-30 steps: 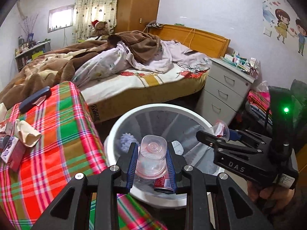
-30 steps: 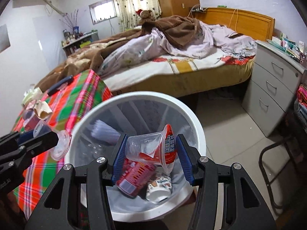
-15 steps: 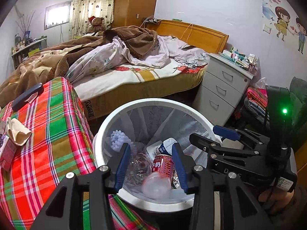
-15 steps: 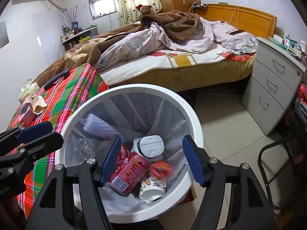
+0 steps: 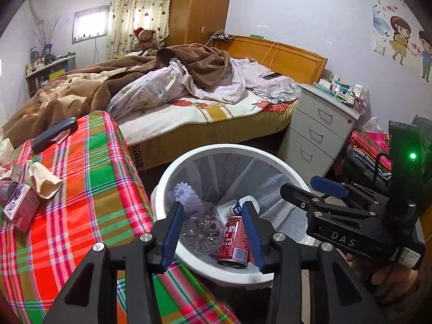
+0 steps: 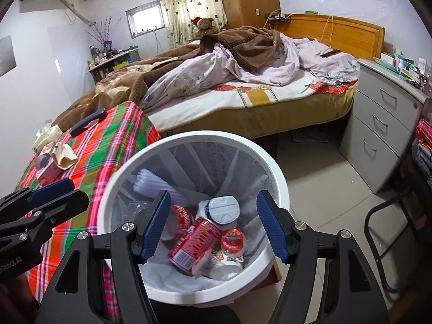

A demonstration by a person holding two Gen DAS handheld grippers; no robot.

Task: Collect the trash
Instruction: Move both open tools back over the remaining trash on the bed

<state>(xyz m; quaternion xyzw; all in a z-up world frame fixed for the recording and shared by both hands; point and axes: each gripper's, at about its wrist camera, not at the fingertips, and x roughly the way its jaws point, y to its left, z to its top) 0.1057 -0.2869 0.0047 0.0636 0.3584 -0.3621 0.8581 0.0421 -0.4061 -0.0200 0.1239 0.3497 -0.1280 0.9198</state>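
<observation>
We're holding both grippers, left [image 5: 213,232] and right [image 6: 213,226], apart and empty over the bin [image 6: 278,172]; red can [image 6: 194,245] is lying tilted inside, floor [image 6: 318,178] open to its right

A lived-in home bedroom

An unmade bed [image 6: 243,86] with a wooden headboard fills the room — a teddy bear [image 6: 203,25] sits at its far side before curtains [image 6: 186,2], grey bedside drawers [image 6: 383,124] stand beside its head, cartoon wall stickers [image 5: 407,43] hang above those, and a plaid-covered table [image 5: 81,189] stands near its foot.
</observation>
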